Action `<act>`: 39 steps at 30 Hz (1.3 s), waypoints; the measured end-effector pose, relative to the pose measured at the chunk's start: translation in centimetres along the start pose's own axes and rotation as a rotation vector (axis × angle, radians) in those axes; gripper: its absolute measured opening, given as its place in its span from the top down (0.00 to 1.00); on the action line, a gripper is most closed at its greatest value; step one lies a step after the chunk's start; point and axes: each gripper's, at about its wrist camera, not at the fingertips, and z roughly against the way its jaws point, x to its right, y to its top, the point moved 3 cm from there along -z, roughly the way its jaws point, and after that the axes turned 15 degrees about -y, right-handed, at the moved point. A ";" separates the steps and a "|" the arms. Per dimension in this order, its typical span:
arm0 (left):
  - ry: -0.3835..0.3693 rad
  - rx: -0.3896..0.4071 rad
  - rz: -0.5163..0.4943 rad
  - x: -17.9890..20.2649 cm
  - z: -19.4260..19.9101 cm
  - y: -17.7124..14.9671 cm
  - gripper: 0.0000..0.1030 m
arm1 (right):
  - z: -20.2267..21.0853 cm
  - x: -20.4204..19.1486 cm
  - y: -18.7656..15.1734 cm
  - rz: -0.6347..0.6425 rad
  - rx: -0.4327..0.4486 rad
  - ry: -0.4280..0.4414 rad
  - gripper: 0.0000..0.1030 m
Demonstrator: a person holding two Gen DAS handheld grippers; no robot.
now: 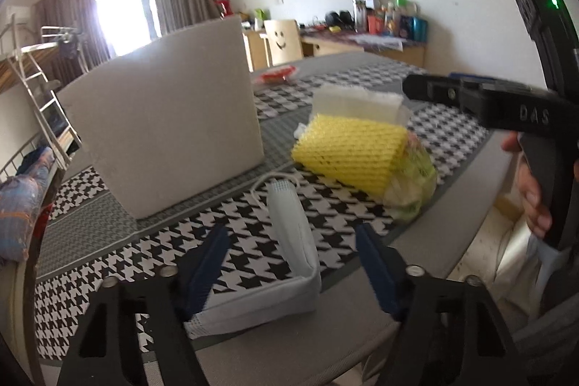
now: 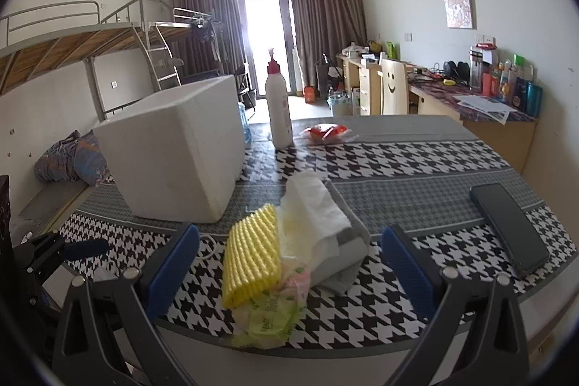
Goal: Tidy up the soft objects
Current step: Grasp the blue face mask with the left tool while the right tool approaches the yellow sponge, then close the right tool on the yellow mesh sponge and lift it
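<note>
A folded pale blue face mask [image 1: 300, 263] lies on the houndstooth tablecloth [image 1: 235, 216] between the jaws of my left gripper [image 1: 292, 228]. The left pad is at the mask's near corner and the right pad stands clear of it. Beyond it a yellow foam net [image 1: 347, 147] rests on a green plastic bag [image 1: 412, 183]. In the right wrist view my right gripper [image 2: 289, 228] is open, with nothing held, over the same pile: yellow foam net [image 2: 251, 259], white tissue [image 2: 318, 208], grey cloth [image 2: 354, 230], green bag [image 2: 267, 317]. A white foam box [image 2: 173, 147] stands at the left.
A dark phone [image 2: 510, 227] lies at the table's right. A white pump bottle [image 2: 278, 107] and a red packet [image 2: 325, 131] stand at the far edge. The right gripper's black body [image 1: 506, 107] and the hand holding it hang over the table's right edge.
</note>
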 end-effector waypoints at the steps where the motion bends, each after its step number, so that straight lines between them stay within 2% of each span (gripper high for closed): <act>1: -0.003 -0.007 -0.001 -0.1 -0.2 -0.1 0.34 | -0.1 0.1 0.0 -0.003 -0.005 -0.003 0.01; 5: -0.009 -0.023 -0.002 -0.2 -0.4 -0.5 0.35 | -0.9 0.8 0.2 -0.008 -0.019 -0.018 0.01; 7: -0.024 -0.037 0.010 -0.5 -0.6 -0.7 0.47 | -1.2 0.9 0.3 0.001 -0.020 -0.032 0.01; 12: -0.044 -0.101 0.054 -1.5 -1.9 -1.5 0.64 | -2.2 0.7 0.7 0.011 -0.027 -0.029 0.01; 14: -0.058 -0.100 0.067 -1.7 -2.0 -1.6 0.66 | -2.7 0.6 0.7 0.014 -0.037 -0.030 0.01; 21: -0.108 -0.066 0.119 -2.4 -1.9 -1.7 0.79 | -2.0 -0.5 0.5 0.060 -0.027 0.020 0.01; 26: -0.127 -0.030 0.150 -2.8 -1.2 -1.6 0.81 | -1.7 -2.2 0.2 0.098 -0.038 0.073 0.03; 29: -0.134 -0.016 0.172 -3.3 -0.8 -1.6 0.81 | -1.8 -3.2 0.0 0.132 -0.048 0.097 0.07; 36: -0.134 0.032 0.181 -3.5 0.2 -1.5 0.81 | -2.8 -4.3 -0.4 0.178 -0.095 0.112 0.26; 39: -0.130 0.045 0.179 -3.6 0.5 -1.3 0.82 | -3.5 -4.4 -0.6 0.192 -0.122 0.104 0.28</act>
